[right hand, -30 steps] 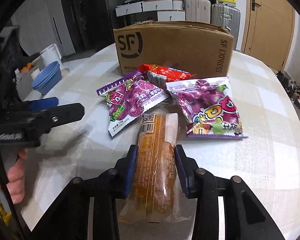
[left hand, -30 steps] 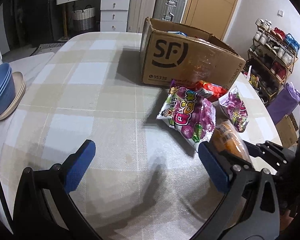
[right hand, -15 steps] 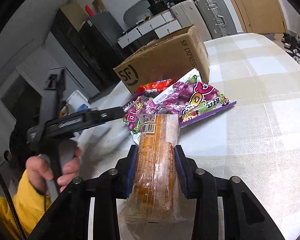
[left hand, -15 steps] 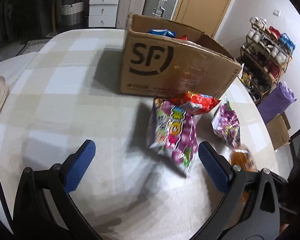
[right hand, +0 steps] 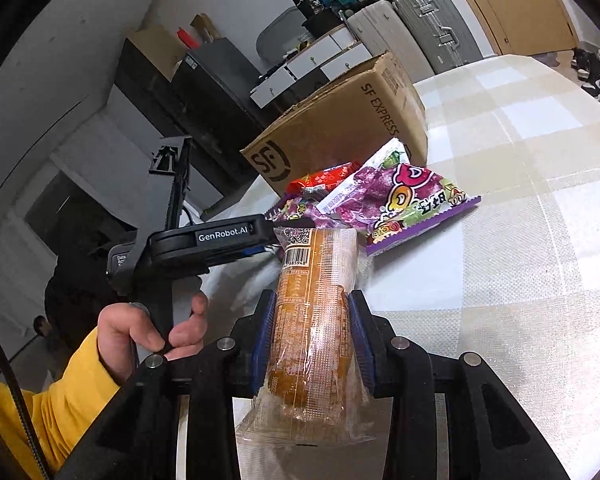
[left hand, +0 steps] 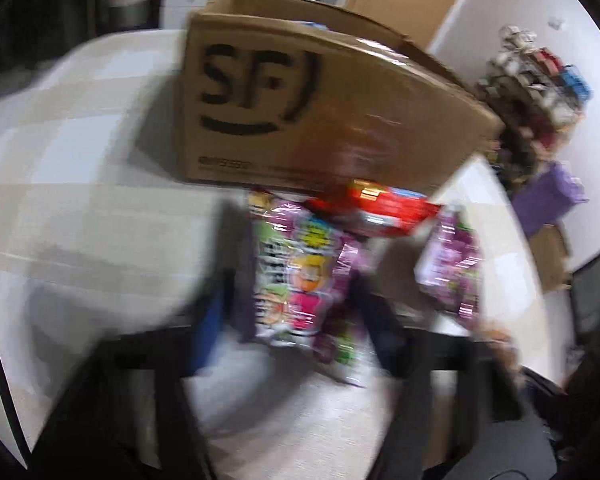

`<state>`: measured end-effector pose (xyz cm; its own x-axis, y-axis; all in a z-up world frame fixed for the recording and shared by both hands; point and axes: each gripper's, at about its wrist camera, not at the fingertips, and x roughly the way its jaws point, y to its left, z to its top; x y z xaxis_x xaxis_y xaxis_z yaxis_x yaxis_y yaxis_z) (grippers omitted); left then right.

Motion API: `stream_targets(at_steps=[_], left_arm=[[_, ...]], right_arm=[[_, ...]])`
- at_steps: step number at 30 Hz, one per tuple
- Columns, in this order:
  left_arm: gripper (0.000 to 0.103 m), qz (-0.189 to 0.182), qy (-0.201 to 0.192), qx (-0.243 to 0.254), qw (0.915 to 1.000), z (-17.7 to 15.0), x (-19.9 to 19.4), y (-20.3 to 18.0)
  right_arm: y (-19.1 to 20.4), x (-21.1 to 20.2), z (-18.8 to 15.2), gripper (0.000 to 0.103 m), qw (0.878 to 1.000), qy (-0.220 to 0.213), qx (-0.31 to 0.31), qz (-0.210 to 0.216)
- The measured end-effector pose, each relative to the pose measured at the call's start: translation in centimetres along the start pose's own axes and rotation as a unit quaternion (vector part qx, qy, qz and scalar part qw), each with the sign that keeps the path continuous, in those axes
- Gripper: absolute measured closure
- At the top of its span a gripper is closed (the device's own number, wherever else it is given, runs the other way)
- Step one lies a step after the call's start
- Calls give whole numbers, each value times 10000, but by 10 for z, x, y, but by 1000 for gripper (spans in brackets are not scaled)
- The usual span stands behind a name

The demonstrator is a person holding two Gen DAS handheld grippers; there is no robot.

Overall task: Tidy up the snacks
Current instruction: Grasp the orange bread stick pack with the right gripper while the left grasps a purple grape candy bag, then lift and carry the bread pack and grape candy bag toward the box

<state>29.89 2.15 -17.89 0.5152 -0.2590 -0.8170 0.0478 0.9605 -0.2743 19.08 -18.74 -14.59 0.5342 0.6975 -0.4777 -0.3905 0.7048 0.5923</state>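
My right gripper is shut on an orange wrapped cake and holds it above the table. My left gripper is blurred by motion, its jaws partly closed around the near end of a purple candy bag. A red snack pack and a second purple bag lie beside it, in front of the SF cardboard box. In the right wrist view the left gripper body reaches toward the purple bags and the box.
The checked tablecloth spreads to the right of the snacks. A shoe rack and a purple bag stand beyond the table's right edge. Suitcases and white drawers stand behind the box.
My left gripper moved forward to the purple candy bag and its jaws narrowed around it. My right gripper lifted and tilted with the orange cake still held.
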Motion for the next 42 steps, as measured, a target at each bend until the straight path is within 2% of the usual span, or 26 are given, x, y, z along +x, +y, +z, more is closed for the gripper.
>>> stream_targets(at_steps=[3,4,7,11,20,28,34,42], left_arm=[[63,21,-97,49,9999,-1,-4,-2],[70,-84,-98,-25,9999,-2,-6,-1],[78,-152,-136,-2,9998,-4,-16,1],[82,-304,-103,-46,9995,-6,-25,2],[83,-357,-306,-89,9989,-25,-60,15],[83,-188,-800,373,9959,-60,-122,6],[83,-405,-892,393,9944,-78,-151,3],[83,-516,-1042,498,9920,-107,-188,0]], right_arm=[[-3,0,1,67,10000,-34,60,26],[-3,-1,1,67,10000,-34,72,32],[-2,-1,0,67,10000,-36,57,38],[-5,0,1,67,9999,-57,89,9],[-3,-7,-2,67,9998,-144,63,-79],[21,-15,-6,67,9995,-187,-146,-196],[47,-32,-1,67,9985,-363,-362,-181],[67,-53,0,67,9974,-565,-422,-148]])
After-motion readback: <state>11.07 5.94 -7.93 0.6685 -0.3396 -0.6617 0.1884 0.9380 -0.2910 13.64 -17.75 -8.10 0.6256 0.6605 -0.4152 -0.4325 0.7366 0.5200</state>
